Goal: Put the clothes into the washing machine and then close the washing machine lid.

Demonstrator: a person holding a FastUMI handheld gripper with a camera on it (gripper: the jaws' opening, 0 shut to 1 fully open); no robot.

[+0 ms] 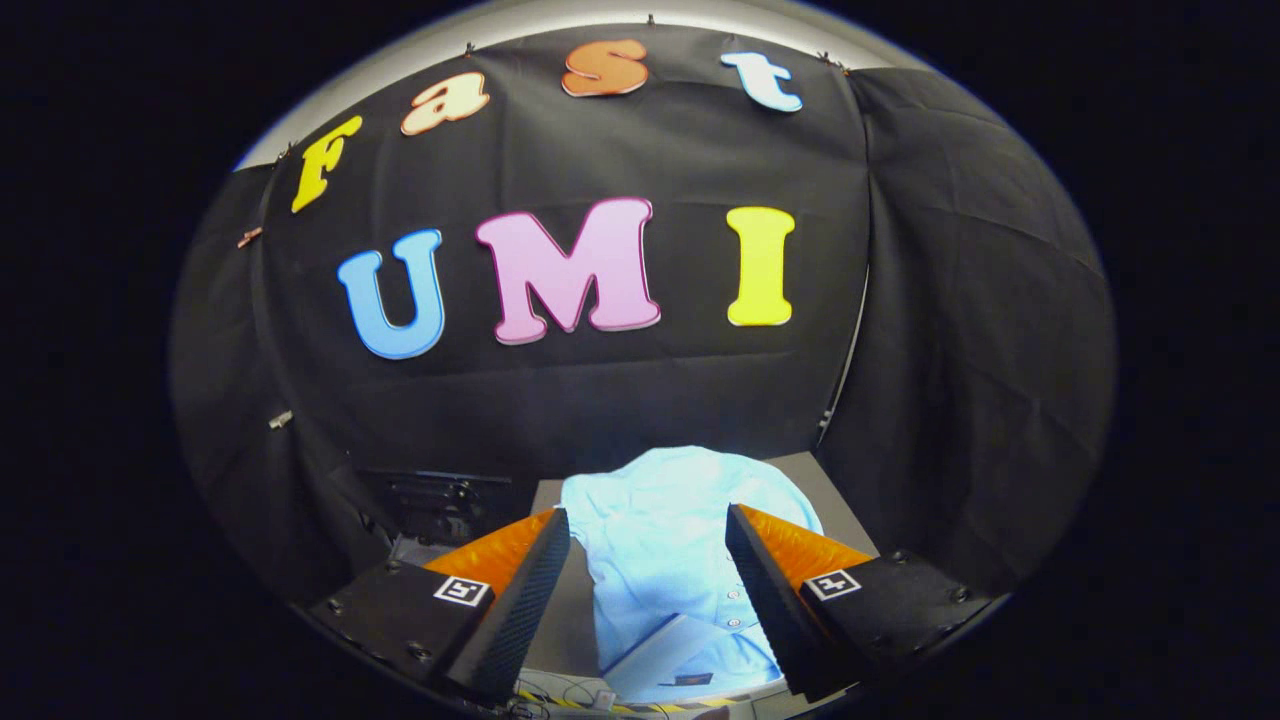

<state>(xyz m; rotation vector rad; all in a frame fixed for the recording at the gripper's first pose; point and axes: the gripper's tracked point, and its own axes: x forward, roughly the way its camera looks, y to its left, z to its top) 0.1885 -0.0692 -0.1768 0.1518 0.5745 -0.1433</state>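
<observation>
Pale-blue shirt (665,540) lies on grey tabletop (835,500) — not yet picked up. Gripper (648,570) hovers above, fingers spread, gripping nothing. Loading and lid closing, by appearances, remain.

We see creased black cloth walls (650,400) at the far side and right, and a grey tabletop (835,500) near.

Gripper (648,525) w/ fingers (520,600) spread wide apart, nothing clamped, tilted downward.
</observation>
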